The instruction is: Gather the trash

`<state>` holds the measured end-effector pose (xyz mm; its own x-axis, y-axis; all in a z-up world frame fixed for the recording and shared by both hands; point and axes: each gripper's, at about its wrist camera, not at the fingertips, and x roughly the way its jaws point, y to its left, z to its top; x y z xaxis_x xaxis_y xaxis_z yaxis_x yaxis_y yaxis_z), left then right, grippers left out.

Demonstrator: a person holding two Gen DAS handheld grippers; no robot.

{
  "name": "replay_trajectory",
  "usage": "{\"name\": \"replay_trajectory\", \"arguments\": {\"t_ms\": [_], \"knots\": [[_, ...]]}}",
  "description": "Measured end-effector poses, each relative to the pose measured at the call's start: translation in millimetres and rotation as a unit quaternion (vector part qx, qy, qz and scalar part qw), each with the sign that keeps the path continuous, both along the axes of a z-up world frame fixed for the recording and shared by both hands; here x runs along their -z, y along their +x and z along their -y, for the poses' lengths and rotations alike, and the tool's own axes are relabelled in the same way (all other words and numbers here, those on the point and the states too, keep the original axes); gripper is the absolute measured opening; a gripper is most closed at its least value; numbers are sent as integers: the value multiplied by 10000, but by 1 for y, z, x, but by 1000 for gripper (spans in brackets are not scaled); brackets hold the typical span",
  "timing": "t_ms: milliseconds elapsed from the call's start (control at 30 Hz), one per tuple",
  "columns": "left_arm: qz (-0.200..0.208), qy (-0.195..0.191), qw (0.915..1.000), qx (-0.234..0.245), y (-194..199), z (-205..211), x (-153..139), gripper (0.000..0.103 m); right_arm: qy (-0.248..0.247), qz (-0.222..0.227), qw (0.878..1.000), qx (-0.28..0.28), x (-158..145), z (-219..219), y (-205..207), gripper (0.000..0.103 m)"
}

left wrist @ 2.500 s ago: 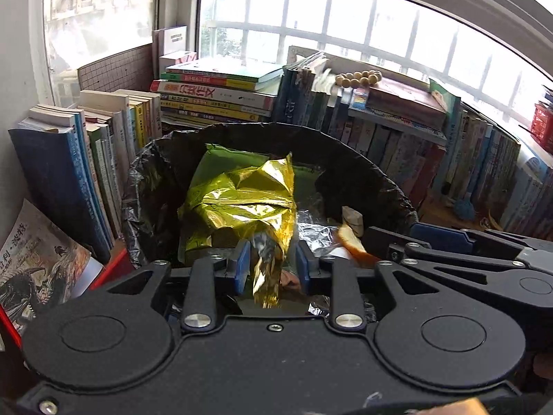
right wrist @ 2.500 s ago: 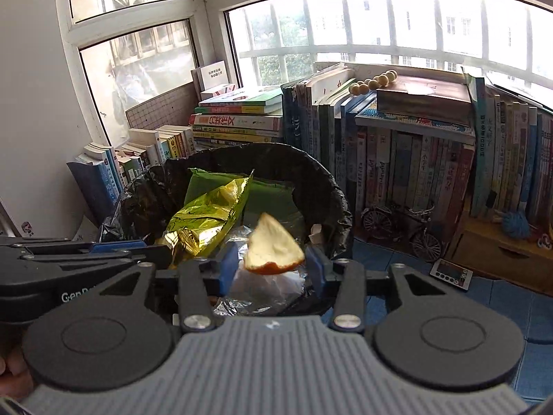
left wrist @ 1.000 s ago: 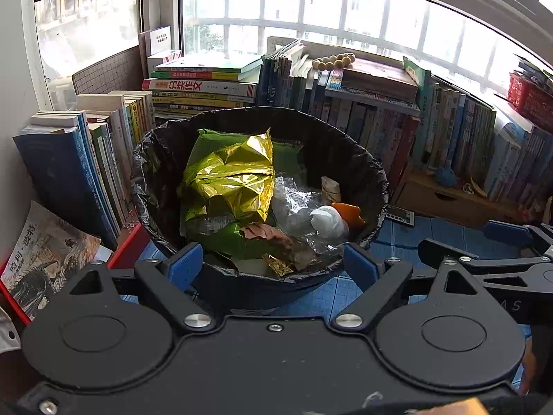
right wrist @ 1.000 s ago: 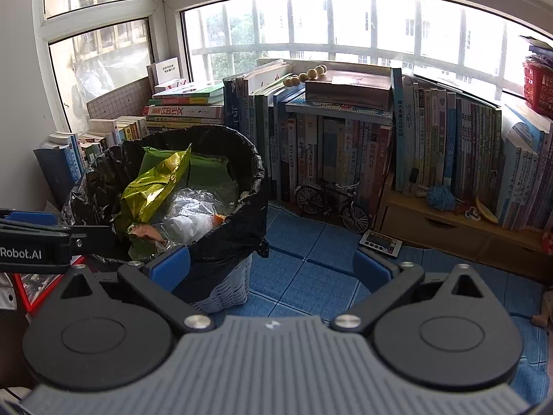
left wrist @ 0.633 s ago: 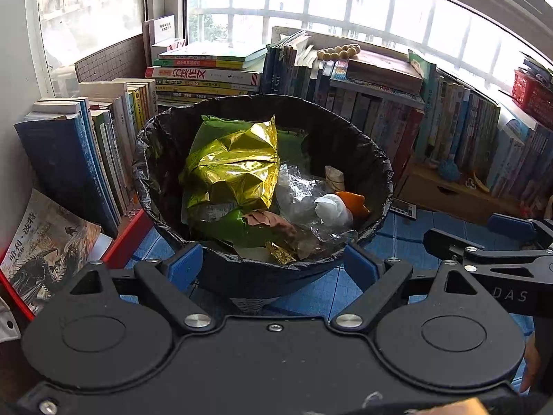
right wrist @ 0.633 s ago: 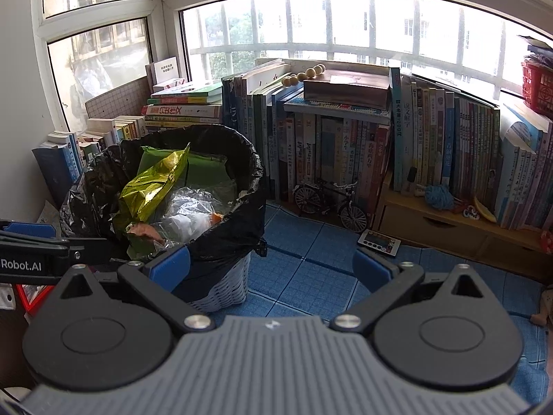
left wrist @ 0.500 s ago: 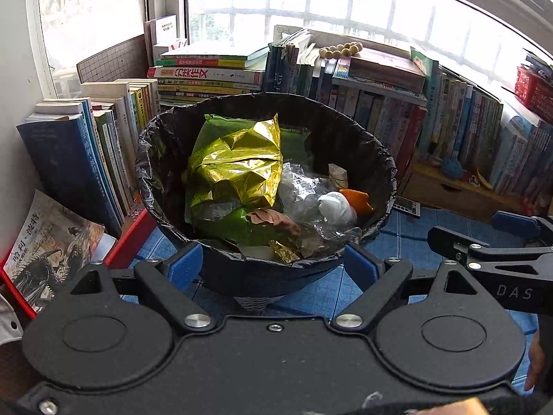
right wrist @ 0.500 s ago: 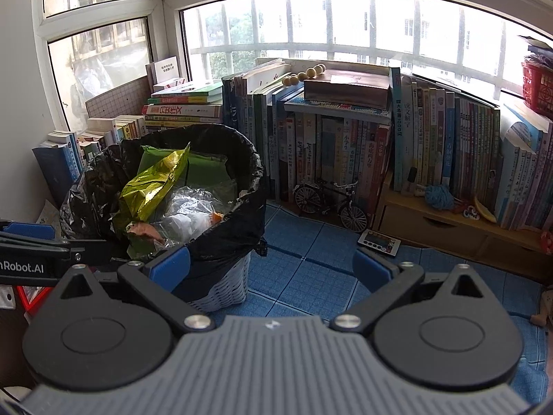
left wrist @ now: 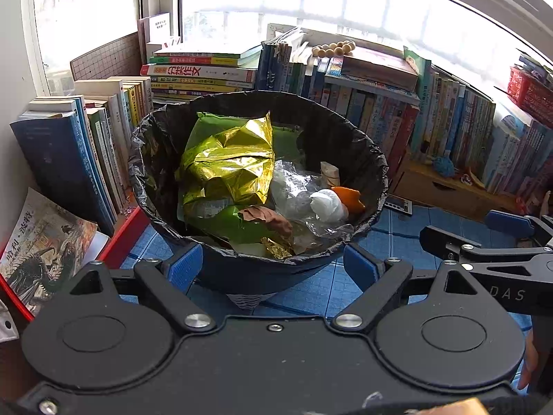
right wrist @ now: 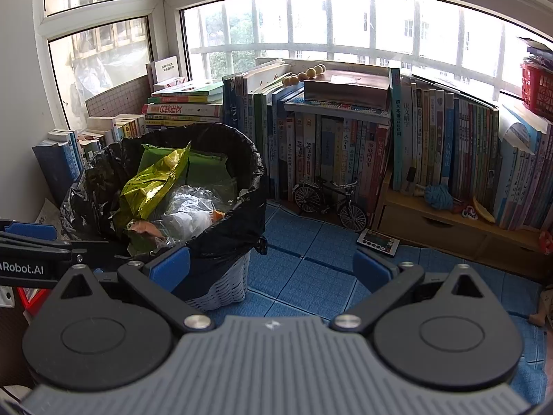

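A trash bin lined with a black bag (left wrist: 366, 159) (right wrist: 242, 162) stands on the blue floor. Inside lie a crumpled gold foil wrapper (left wrist: 231, 166) (right wrist: 152, 183), green packaging (left wrist: 221, 221), clear plastic (left wrist: 293, 193), a white wad (left wrist: 326, 202) and an orange peel (left wrist: 349, 197). My left gripper (left wrist: 273, 269) is open and empty, just in front of the bin's near rim. My right gripper (right wrist: 271, 268) is open and empty too, to the bin's right above the floor; it also shows at the right in the left wrist view (left wrist: 490, 242).
Rows and stacks of books (right wrist: 345, 145) line the window wall behind and left of the bin. A small model bicycle (right wrist: 328, 200) and a remote (right wrist: 378, 242) sit on the blue floor tiles (right wrist: 304, 269). A magazine (left wrist: 41, 242) leans at the left.
The left gripper has let go of the gold wrapper and the right of the orange peel; both now lie in the bin. Both grippers opened and drew back, the right one moving rightwards.
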<state>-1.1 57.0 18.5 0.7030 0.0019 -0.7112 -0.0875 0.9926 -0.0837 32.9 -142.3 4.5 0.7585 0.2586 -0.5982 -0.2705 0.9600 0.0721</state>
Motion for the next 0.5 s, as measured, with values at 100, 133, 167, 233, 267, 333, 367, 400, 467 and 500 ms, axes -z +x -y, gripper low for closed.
{"name": "replay_trajectory", "arguments": {"t_ms": [100, 133, 167, 233, 267, 333, 367, 400, 467, 500], "knots": [[5, 14, 10000, 1, 0, 0, 0, 88, -7, 2, 10000, -11, 0, 0, -1, 103], [4, 14, 10000, -2, 0, 0, 0, 88, -7, 3, 10000, -9, 0, 0, -1, 103], [6, 19, 10000, -5, 0, 0, 0, 88, -8, 4, 10000, -10, 0, 0, -1, 103], [9, 23, 10000, -3, -1, 0, 0, 88, -8, 3, 10000, -8, 0, 0, -1, 103], [10, 24, 10000, -3, -1, 0, 0, 88, -9, 4, 10000, -8, 0, 0, -1, 103], [5, 26, 10000, -8, -1, 0, 0, 88, -17, 9, 10000, -15, -1, -1, -2, 103], [-3, 29, 10000, -11, -2, 0, 0, 88, -22, 12, 10000, -15, -1, -1, -2, 103], [-15, 29, 10000, -10, -2, -1, 0, 88, -27, 18, 10000, -18, -1, -1, -3, 103], [-32, 28, 10000, -13, -3, -2, 1, 88, -34, 25, 10000, -23, -2, -1, -4, 103], [-32, 37, 10000, -17, -3, -2, 1, 88, -32, 25, 10000, -22, -2, -1, -4, 103]]}}
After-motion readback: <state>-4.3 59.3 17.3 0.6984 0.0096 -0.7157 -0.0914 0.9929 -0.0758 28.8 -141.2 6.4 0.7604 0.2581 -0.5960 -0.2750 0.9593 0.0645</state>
